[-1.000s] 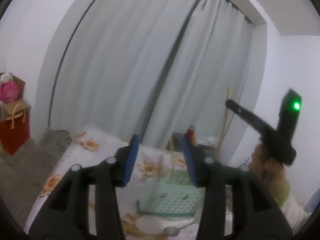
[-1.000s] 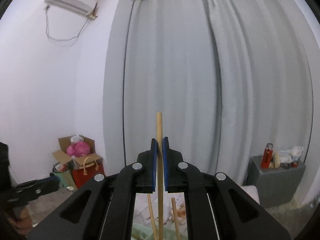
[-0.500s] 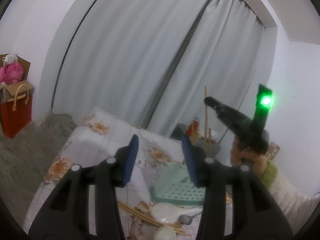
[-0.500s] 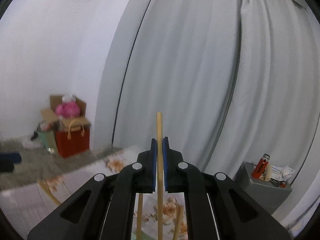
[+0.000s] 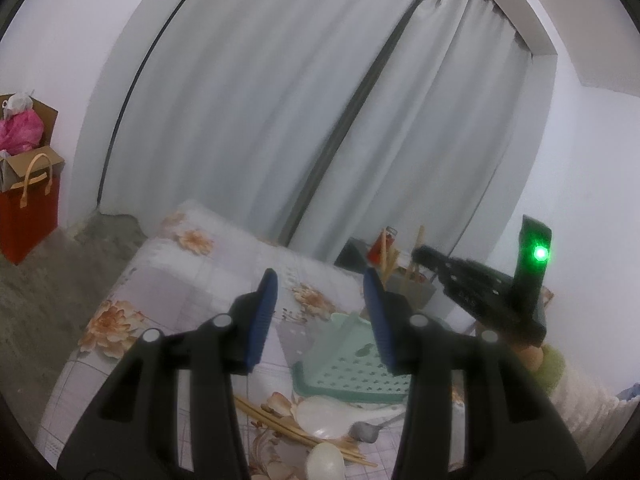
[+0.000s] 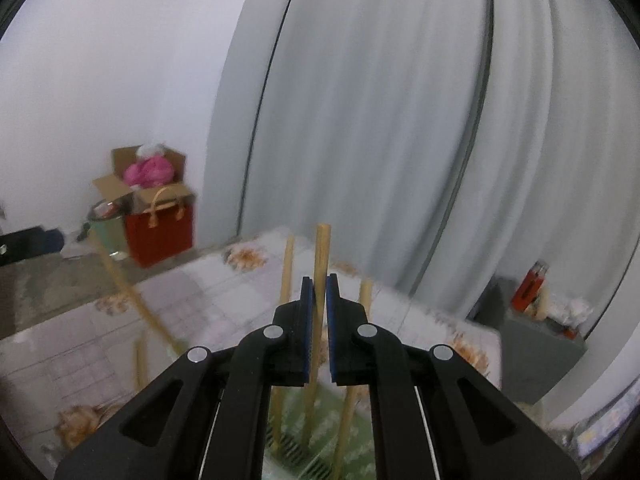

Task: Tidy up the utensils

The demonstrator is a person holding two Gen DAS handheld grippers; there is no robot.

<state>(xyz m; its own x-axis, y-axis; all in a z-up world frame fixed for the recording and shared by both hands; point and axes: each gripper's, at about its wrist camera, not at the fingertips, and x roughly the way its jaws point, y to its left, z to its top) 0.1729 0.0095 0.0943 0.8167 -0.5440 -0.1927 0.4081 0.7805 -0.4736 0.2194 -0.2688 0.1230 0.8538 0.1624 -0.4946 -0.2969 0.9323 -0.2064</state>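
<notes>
In the right wrist view my right gripper (image 6: 318,296) is shut on an upright wooden chopstick (image 6: 322,256). Below it lies the green perforated basket (image 6: 320,440), where two more chopsticks (image 6: 287,272) stand beside the held one. Another chopstick (image 6: 128,292) leans at the left. In the left wrist view my left gripper (image 5: 320,308) is open with nothing between its blue pads (image 5: 264,312). It hovers short of the basket (image 5: 352,368). The right gripper (image 5: 472,284) shows at the right above the basket. Loose chopsticks (image 5: 280,424), a white spoon (image 5: 332,416) and a metal spoon (image 5: 364,432) lie on the table.
A floral cloth (image 5: 168,292) covers the table. Grey curtains (image 5: 280,120) hang behind it. A red bag (image 6: 160,232) and a cardboard box (image 6: 152,168) stand on the floor at the left. A grey cabinet (image 6: 536,352) with a red bottle (image 6: 532,284) is at the right.
My right gripper has sunk and tipped downward with the chopstick, so the table and basket have come into its view. The left gripper has dropped a little and stays open.
</notes>
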